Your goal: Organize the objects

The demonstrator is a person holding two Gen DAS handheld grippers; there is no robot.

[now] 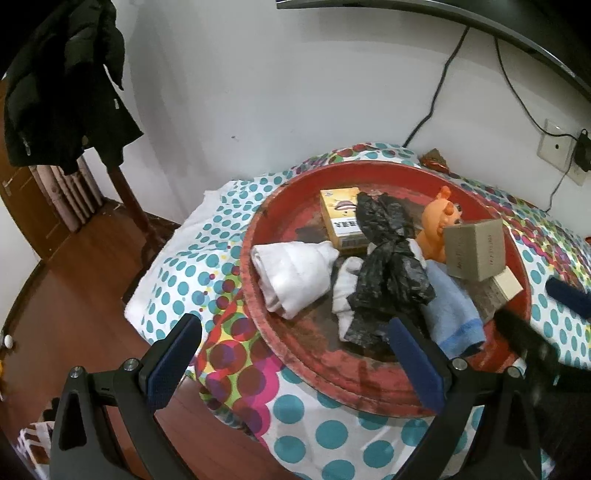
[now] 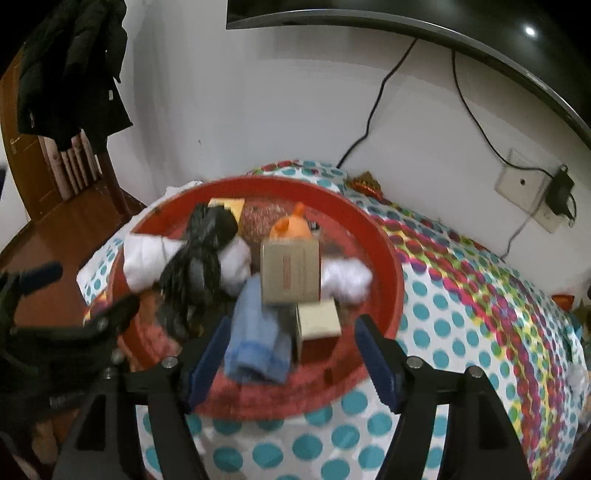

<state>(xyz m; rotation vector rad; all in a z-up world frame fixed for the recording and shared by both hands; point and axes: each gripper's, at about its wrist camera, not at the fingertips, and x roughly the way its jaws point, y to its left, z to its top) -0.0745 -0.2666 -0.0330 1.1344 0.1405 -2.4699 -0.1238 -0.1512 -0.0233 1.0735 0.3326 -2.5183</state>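
Observation:
A round red tray (image 1: 245, 258) lies on a dotted bedspread (image 1: 332, 428). In it are a yellow box (image 1: 341, 218), a crumpled black bag (image 1: 388, 266), a rolled white cloth (image 1: 291, 273), a blue towel (image 1: 450, 310), an orange toy (image 1: 439, 221), and a tan carton (image 1: 476, 254) resting tilted on a smaller carton (image 1: 498, 295). My left gripper (image 1: 295, 332) hangs open over the tray's near left rim, holding nothing. My right gripper (image 2: 291, 328) is open just short of the blue towel (image 2: 255, 332) and the smaller carton (image 2: 319, 319), its pads clear of both.
A black jacket (image 1: 66, 85) hangs on a wooden stand at the left, above a wooden floor (image 1: 74, 295). On the wall to the right is a socket with a plugged charger (image 1: 581, 147) and cables. A dark screen edge (image 2: 369, 22) runs along the top.

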